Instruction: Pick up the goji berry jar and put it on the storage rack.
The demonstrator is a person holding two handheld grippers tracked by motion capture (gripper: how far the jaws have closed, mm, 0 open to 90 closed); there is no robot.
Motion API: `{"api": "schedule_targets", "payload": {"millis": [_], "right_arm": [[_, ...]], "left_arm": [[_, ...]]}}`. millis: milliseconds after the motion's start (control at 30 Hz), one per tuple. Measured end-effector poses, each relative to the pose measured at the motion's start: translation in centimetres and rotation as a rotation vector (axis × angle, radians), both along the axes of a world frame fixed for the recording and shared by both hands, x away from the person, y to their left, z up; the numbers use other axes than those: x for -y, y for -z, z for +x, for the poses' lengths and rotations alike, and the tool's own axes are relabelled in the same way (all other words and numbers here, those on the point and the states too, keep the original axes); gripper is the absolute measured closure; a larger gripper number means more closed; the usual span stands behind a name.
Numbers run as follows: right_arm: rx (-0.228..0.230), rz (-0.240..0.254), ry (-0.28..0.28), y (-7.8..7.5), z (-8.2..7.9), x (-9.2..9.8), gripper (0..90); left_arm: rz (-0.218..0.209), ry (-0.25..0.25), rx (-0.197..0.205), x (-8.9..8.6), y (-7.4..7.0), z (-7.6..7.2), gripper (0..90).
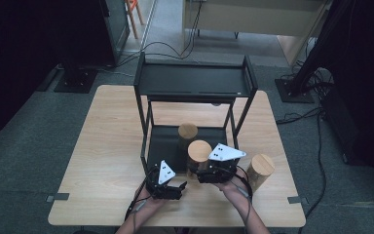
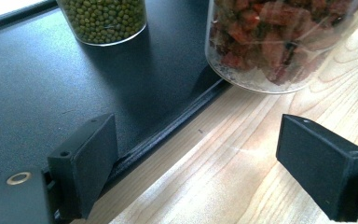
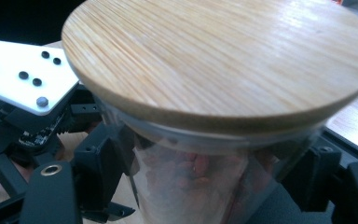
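The jar of red pieces (image 3: 200,182), clamped by the right gripper (image 1: 213,171) at centre frame, should be kept upright; the left gripper (image 1: 171,187) is held wide.

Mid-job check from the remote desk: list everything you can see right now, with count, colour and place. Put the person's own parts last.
Glass jars with wooden lids: three; green beans jar on the rack's bottom shelf, red-filled jar at the shelf's front edge, third jar on the table at right.
Rack: one, black, two shelves, mid-table.
Table: one, light wood.
Cables: black, on the grey floor behind the table.
Left tongs: black, open, empty, near the shelf's front edge.
Right tongs: black, shut on the red-filled jar.
Forearms: two, at the bottom edge.
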State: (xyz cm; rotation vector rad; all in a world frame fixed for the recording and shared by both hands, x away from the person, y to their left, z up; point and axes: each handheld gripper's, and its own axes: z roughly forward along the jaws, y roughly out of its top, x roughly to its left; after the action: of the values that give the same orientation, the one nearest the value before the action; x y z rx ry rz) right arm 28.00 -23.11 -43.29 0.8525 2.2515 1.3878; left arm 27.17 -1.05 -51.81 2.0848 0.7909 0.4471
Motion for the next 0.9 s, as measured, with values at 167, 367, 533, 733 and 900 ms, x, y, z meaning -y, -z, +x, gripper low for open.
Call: {"api": "schedule_targets", "payload": {"millis": [167, 367, 533, 733, 900], "right_arm": [[0.004, -0.006, 0.002, 0.0, 0.2, -0.3, 24.8], [0.020, -0.005, 0.019, 0.1, 0.1, -0.7, 24.8], [0.020, -0.006, 0.025, 0.1, 0.4, -0.8, 24.9], [0.013, -0.019, 0.020, 0.0, 0.7, -1.1, 24.8], [0.016, -0.023, 0.014, 0.0, 0.9, -1.4, 24.8]], "left_arm": [[0.003, 0.000, 0.000, 0.0, 0.0, 0.0, 12.9], [0.005, 0.003, 0.001, 0.0, 0.0, 0.0, 12.9], [0.008, 0.002, 0.002, 0.0, 0.0, 0.0, 12.9], [0.004, 0.002, 0.000, 0.0, 0.0, 0.0, 12.9], [0.006, 0.001, 0.001, 0.0, 0.0, 0.0, 12.9]]}}
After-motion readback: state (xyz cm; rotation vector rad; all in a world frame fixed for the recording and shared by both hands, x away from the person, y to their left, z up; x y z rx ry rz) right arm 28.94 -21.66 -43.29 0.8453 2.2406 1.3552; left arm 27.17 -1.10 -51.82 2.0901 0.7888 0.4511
